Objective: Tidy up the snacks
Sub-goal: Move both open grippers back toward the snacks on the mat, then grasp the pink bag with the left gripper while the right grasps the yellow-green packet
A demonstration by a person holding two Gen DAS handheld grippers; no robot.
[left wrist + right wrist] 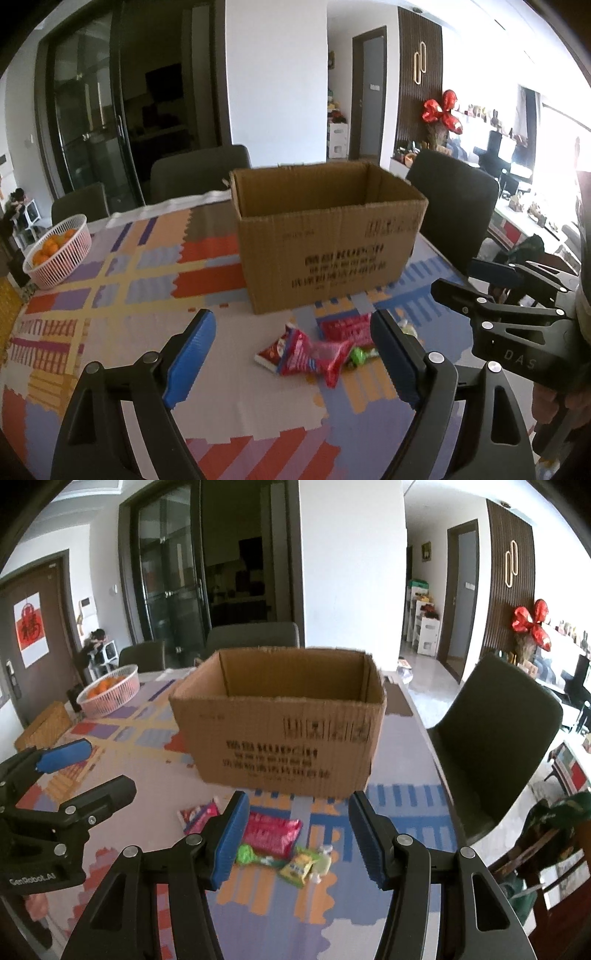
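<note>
Snacks, a small heap of red, pink, green and yellow foil packets (317, 349), lie on the patterned desk (122, 295) before both open, empty tongs, left (293, 360) and right (295, 840). None visibly sits in the brown cardboard box (280, 746) behind; sorting seems unstarted. Only the right view shows the yellow packet (295, 869) clearly.

The left gripper (293, 349) points forward and downward, its blue-padded fingers (190, 356) spread wide with nothing pressed between them. The right gripper (297, 836) takes the same downward pitch; its jaws stand apart at a narrower gap, and the pads grip nothing. The two tools sit side by side, near each other but not touching. Each appears at the edge of the other's wrist view. The hands holding them are barely visible.
</note>
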